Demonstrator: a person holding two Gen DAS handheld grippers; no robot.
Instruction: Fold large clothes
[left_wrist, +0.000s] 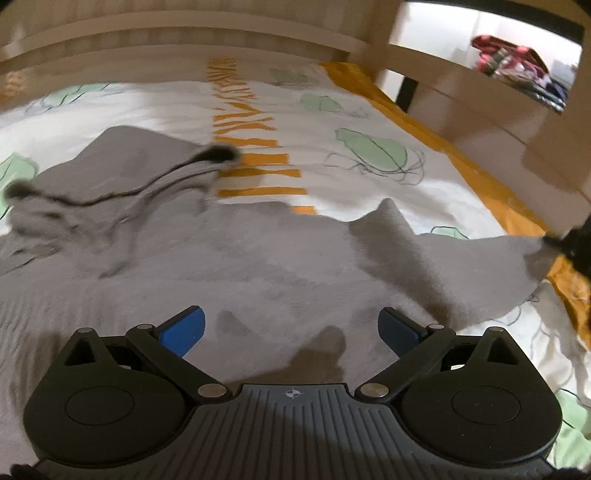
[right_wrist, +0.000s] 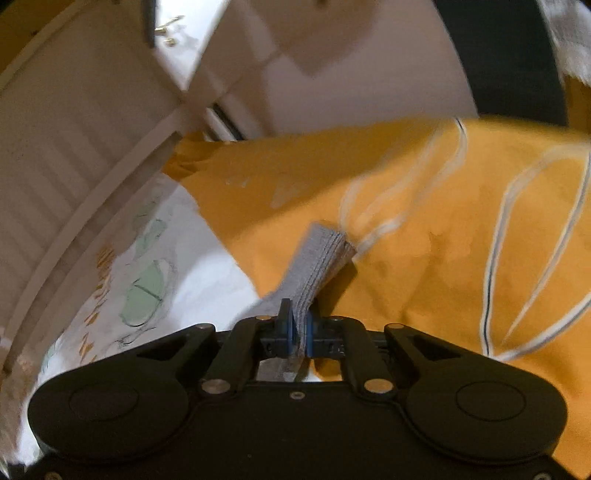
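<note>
A large grey garment (left_wrist: 236, 273) lies spread and rumpled on the bed, its hood with dark lining (left_wrist: 218, 155) bunched at the upper left. My left gripper (left_wrist: 291, 325) hovers open just above the grey cloth, with nothing between its blue pads. At the far right edge of the left wrist view a dark gripper (left_wrist: 570, 242) holds the garment's stretched corner. In the right wrist view my right gripper (right_wrist: 299, 332) is shut on a ribbed grey cuff (right_wrist: 317, 262) of the garment, which sticks out forward over the orange bedding.
The bed has a white cover (left_wrist: 332, 122) with green shapes and an orange stripe, and an orange sheet (right_wrist: 406, 236) along its right side. A pale slatted headboard (left_wrist: 147, 33) stands behind. A light wooden shelf unit (left_wrist: 480, 96) with folded clothes stands to the right.
</note>
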